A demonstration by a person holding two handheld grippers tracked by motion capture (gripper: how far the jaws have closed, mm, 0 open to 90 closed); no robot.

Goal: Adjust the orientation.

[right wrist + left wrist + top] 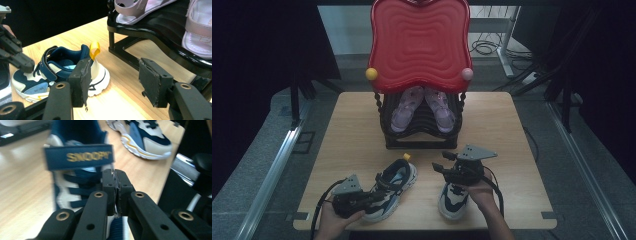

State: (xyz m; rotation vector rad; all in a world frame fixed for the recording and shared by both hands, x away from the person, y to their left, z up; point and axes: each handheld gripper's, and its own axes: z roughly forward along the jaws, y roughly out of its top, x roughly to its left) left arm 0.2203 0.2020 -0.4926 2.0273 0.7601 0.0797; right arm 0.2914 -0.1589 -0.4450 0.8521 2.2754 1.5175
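Dim high view, dark edges; left gripper view blurred — perhaps motion — with table glare.

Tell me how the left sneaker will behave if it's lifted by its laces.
The left sneaker would probably hang and swing, as the left hand-held gripper pinches only soft lacing. Its chunky sole looks stiff, so the shape should hold. It seems light, being small.

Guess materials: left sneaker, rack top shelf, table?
Left sneaker: likely navy mesh with cream synthetic panels, going by the ribbed weave and matte look, with a chunky foam-like sole. Top shelf: glossy red moulded plastic with rippled relief. Table: light wood-grain top, probably laminate; the sheen hints so.
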